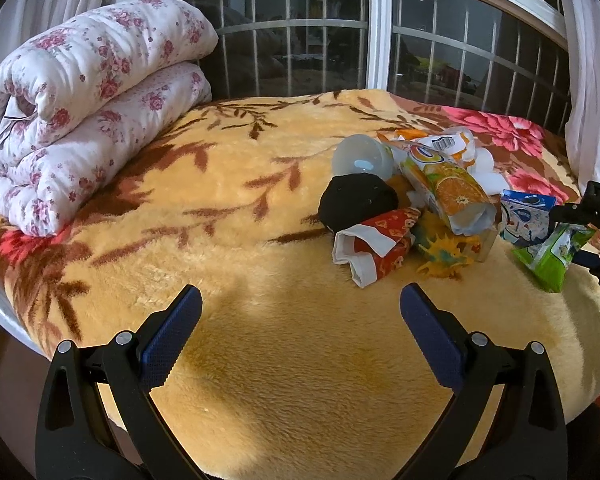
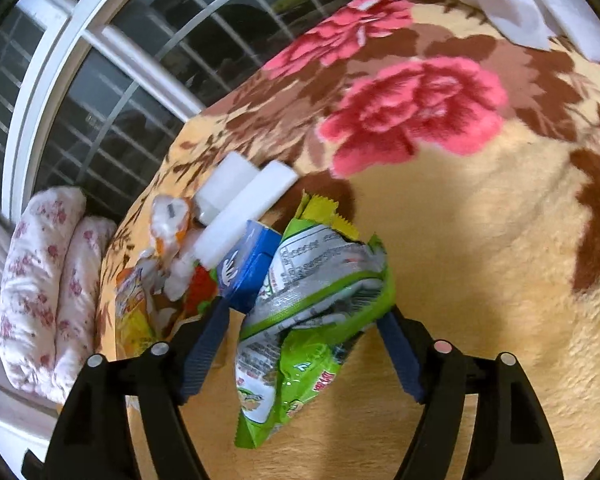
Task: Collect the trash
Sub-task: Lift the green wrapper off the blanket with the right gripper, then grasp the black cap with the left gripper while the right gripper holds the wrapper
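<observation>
Green snack wrapper (image 2: 316,320) lay lengthwise between right tongs (image 2: 306,344), spread wide, not pinching. Left tongs (image 1: 300,336) wide, empty, farther off.

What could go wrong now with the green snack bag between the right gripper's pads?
1. The right gripper stands open around the green snack bag; the crumpled bag may slip aside on the plush blanket.
2. Closing may also catch the blue carton touching the bag.
</observation>
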`<act>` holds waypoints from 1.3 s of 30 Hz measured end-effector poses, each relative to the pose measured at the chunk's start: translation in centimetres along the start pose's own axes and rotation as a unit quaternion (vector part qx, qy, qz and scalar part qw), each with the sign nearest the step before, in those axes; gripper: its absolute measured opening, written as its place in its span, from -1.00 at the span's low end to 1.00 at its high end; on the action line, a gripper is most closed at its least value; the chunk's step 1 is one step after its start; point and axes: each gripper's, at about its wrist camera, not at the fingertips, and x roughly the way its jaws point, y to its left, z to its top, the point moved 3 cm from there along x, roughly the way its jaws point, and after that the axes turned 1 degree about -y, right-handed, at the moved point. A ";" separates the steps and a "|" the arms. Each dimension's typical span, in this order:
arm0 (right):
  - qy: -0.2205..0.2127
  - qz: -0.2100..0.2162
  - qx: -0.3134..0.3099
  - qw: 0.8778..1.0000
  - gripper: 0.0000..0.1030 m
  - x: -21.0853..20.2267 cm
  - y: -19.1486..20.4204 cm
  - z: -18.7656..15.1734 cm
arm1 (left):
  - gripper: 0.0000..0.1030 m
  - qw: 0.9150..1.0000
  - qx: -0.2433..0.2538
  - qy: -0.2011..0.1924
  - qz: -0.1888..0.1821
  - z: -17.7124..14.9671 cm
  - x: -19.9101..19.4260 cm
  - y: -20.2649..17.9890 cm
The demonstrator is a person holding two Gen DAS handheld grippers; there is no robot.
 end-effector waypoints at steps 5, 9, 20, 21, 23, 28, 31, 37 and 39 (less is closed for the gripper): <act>0.010 0.015 -0.033 0.999 0.52 1.4 1.9 -0.3 | 0.89 1.000 -0.001 0.001 0.001 -0.1 0.0 0.0; 0.021 0.035 -0.063 0.997 0.20 2.4 3.9 -0.9 | 0.89 1.000 -0.003 0.001 0.003 -0.2 0.1 0.3; -0.010 -0.011 -0.175 0.984 -0.01 -1.1 6.3 -3.8 | 0.89 1.000 -0.011 0.005 0.012 -0.5 -0.7 0.8; -0.012 -0.018 -0.184 0.983 -0.01 -1.6 6.3 -4.0 | 0.89 1.000 -0.011 0.005 0.009 -0.5 -0.9 0.6; -0.017 -0.028 -0.201 0.979 -0.01 -2.8 6.0 -4.4 | 0.89 1.000 -0.009 0.006 0.008 -0.5 -1.1 0.3; -0.049 -0.044 -0.238 0.969 -0.02 -6.5 5.1 -5.2 | 0.89 1.000 0.000 0.012 0.001 -0.7 -1.4 -0.6; -0.061 -0.035 -0.242 0.968 -0.02 -8.7 4.5 -5.4 | 0.89 1.000 0.003 0.020 -0.007 -0.8 -1.3 -0.9; -0.077 -0.019 -0.245 0.966 -0.02 -11.9 2.8 -5.9 | 0.89 0.999 0.004 0.036 -0.023 -0.4 -0.2 -0.4; -0.077 -0.015 -0.243 0.967 -0.02 -12.4 2.1 -6.4 | 0.89 0.999 0.007 0.044 -0.027 -0.1 0.6 -0.4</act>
